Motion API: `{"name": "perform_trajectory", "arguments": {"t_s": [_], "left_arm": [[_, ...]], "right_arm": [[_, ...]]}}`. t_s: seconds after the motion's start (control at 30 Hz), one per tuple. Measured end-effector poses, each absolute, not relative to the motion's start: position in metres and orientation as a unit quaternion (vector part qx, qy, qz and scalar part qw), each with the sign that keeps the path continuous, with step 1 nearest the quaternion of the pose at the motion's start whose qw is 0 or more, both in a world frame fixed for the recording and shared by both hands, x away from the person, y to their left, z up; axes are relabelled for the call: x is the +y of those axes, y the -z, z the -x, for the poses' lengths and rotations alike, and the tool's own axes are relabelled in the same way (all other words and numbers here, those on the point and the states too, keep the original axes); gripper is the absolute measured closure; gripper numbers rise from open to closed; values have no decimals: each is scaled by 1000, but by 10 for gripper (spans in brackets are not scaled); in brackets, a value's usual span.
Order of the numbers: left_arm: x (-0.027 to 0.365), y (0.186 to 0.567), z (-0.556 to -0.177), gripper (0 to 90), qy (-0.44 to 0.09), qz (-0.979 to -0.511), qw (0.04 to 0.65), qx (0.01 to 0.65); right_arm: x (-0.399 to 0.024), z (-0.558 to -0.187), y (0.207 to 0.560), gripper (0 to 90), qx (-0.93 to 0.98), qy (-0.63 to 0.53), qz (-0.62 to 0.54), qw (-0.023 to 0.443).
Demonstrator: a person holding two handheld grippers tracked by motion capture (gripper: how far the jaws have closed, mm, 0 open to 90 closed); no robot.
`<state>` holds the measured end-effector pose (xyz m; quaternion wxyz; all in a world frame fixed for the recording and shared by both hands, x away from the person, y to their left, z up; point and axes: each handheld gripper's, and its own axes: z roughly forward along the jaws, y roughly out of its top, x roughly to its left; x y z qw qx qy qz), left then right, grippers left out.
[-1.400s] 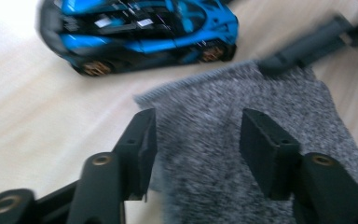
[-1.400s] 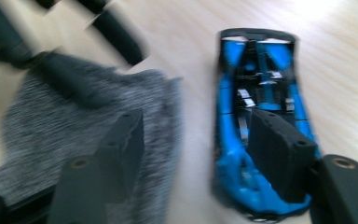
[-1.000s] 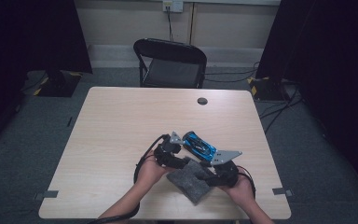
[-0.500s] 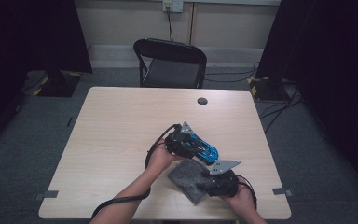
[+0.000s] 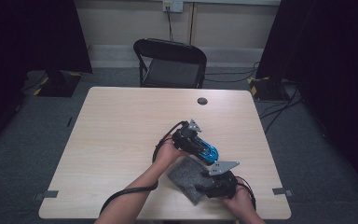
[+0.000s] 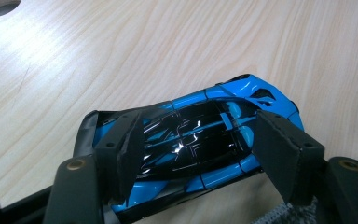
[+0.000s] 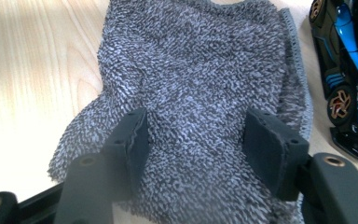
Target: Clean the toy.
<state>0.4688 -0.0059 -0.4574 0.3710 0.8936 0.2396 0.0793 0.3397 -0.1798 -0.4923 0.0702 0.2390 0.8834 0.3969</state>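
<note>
A blue and black toy car rests on the wooden table, right of centre. My left gripper straddles its roof; its jaws have just been opening, and the right pad stands slightly off the car. A grey terry cloth lies flat beside the car, toward the near edge. My right gripper hovers over the cloth's near part. Its jaws have just been opening too, with the pads apart above the fabric. The car also appears at the right edge of the right gripper view.
A black folding chair stands beyond the table's far edge. A dark round grommet sits in the tabletop near that edge. Cables run over the floor at the right. The near table edge is close behind both hands.
The left gripper has carried the car to the right and down to the table beside the cloth. Both pairs of jaws have widened. The right hand has barely shifted.
</note>
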Motion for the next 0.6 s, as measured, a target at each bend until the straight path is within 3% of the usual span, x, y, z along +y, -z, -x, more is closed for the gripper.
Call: {"name": "perform_trajectory", "arguments": {"t_s": [0.33,0.6], "left_arm": [[-8,464,-475,308,-81,-898,363,235],[-9,470,-476,229,-85,-905,358,214]], "right_arm": [[-174,-340,491,425,897,-371,-228,80],[-171,-341,488,558,905,-352,-224,85]]}}
